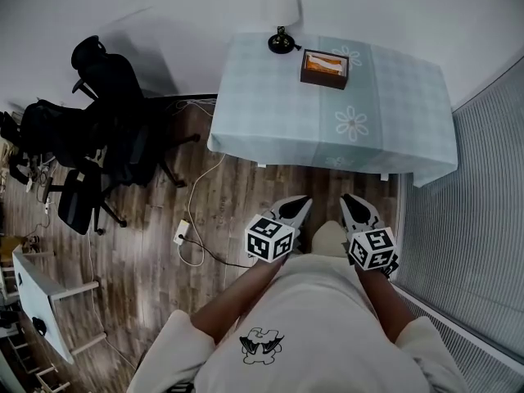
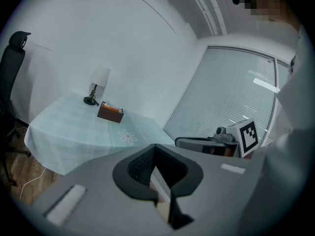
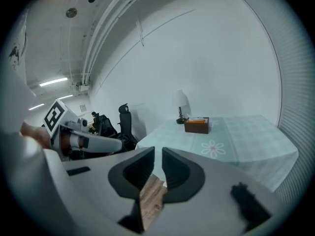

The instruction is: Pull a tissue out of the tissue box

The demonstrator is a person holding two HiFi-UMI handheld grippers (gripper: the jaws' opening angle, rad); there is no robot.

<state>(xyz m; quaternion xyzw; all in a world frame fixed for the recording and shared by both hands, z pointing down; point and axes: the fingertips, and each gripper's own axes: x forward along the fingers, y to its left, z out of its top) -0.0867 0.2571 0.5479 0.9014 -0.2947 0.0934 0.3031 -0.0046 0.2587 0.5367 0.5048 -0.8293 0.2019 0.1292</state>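
Note:
The brown tissue box [image 1: 324, 68] with an orange-and-white top stands on the pale checked tablecloth of the table [image 1: 270, 113], toward its far side; it also shows small in both gripper views [image 2: 110, 113] [image 3: 197, 125]. Both grippers are held close to the person's body over the wooden floor, well short of the table. My left gripper [image 1: 304, 203] [image 2: 155, 147] has its jaw tips touching, with nothing between them. My right gripper [image 1: 348, 199] [image 3: 158, 151] shows a narrow slit between its jaws, also with nothing in it. Both point toward the table.
A white-shaded lamp [image 1: 281, 15] stands beside the box on the table. Black office chairs [image 1: 98, 113] stand at the left. A cable with a power strip [image 1: 182, 232] lies on the floor. A white desk [image 1: 41, 293] is at lower left, slatted blinds [image 1: 475, 203] at the right.

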